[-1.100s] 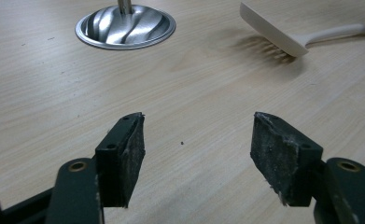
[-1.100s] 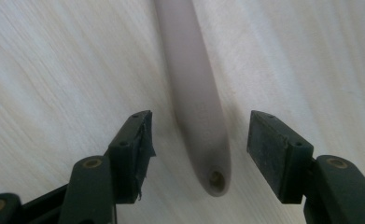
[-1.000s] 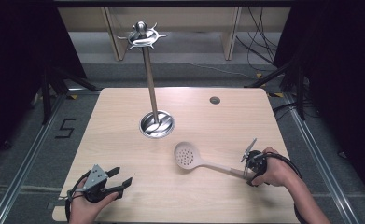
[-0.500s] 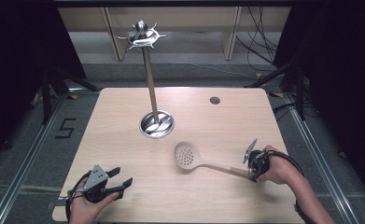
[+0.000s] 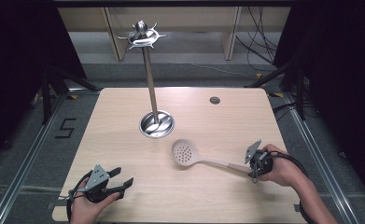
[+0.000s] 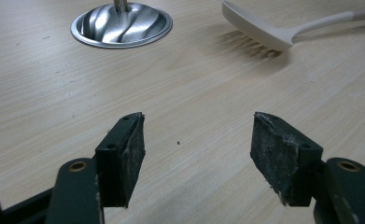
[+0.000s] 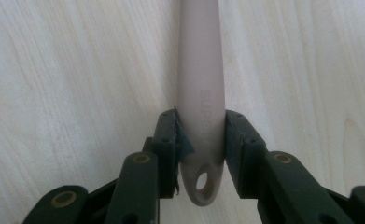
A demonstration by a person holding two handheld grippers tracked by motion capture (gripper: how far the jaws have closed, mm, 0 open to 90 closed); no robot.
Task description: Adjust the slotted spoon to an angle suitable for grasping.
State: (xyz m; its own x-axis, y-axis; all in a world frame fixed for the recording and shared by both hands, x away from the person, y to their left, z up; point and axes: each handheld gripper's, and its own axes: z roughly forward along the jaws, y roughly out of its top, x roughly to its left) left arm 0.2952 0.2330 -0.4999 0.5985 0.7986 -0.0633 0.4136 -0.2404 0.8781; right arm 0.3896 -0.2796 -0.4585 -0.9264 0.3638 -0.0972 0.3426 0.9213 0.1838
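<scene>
Within the last second the right gripper (image 5: 254, 164) has closed its jaws from wide open down onto the handle end of the slotted spoon (image 5: 189, 154) — in the earlier high views the jaws stand spread around the handle, and now they sit against it. In the right gripper view the two pads (image 7: 171, 135) press the beige handle (image 7: 201, 93) from both sides just above its hanging hole, so I judge the grasp is made and the lift can begin; the spoon itself has not shifted on the bench (image 5: 124, 121) and lies flat, with nothing raised yet.

The spoon lies in the right half of the bench, its perforated bowl near the middle and just in front of the round steel base of the utensil stand (image 5: 156, 124), its handle running out toward the right front corner where the right hand holds the gripper. The stand's post rises from that base to a ring of hooks at the top — the likely place for the spoon, judging by the hole in its handle.

The left gripper (image 5: 109, 183) rests near the left front corner, well apart from the spoon. Its jaws stand wide, with bare wood between the pads (image 6: 124, 149) and nothing touched.
</scene>
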